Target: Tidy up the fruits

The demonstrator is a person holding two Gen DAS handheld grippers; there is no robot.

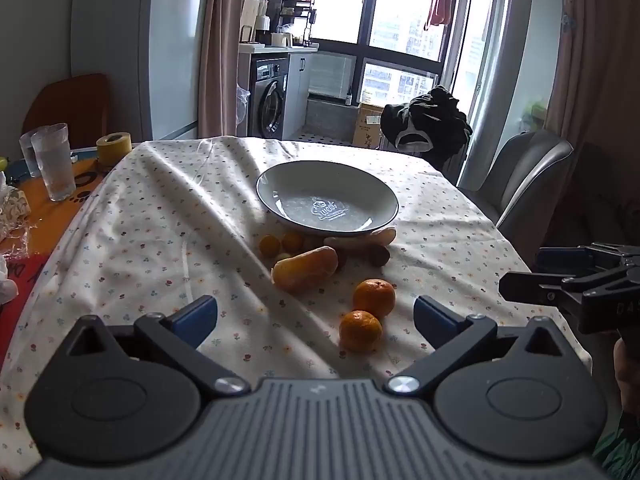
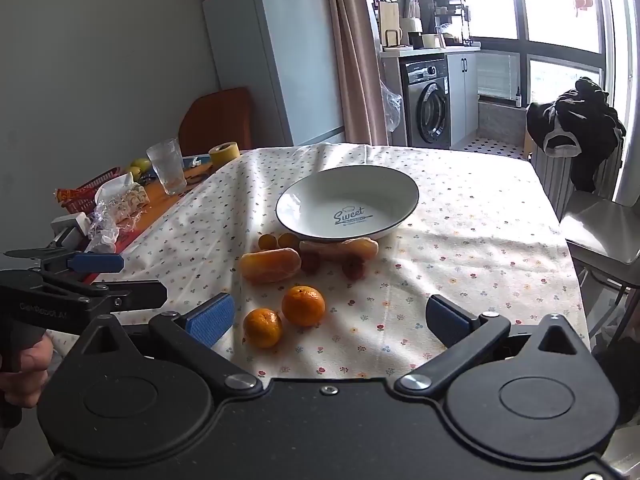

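We hold both tongs low over the flowered tablecloth (image 1: pixel 168 208), jaws spread wide and gripping nothing. From the left gripper (image 1: pixel 315 316), two mandarins lie between the blue pads, toward the right one: the nearer mandarin (image 1: pixel 361 331) at about one o'clock, the farther mandarin (image 1: pixel 374 298) touching it just behind. From the right gripper (image 2: pixel 330 320), the same pair sits at about eleven o'clock, near the left pad. Farther out at twelve o'clock lies an oblong orange fruit (image 1: pixel 306 268), then small round yellow fruits (image 1: pixel 281 244) and dark reddish ones — too small to name — and a second oblong fruit (image 2: pixel 340 249) against the near rim of the white "Sweet" plate (image 2: pixel 304 196), which holds no fruit. Each gripper shows at the other's edge — well apart.
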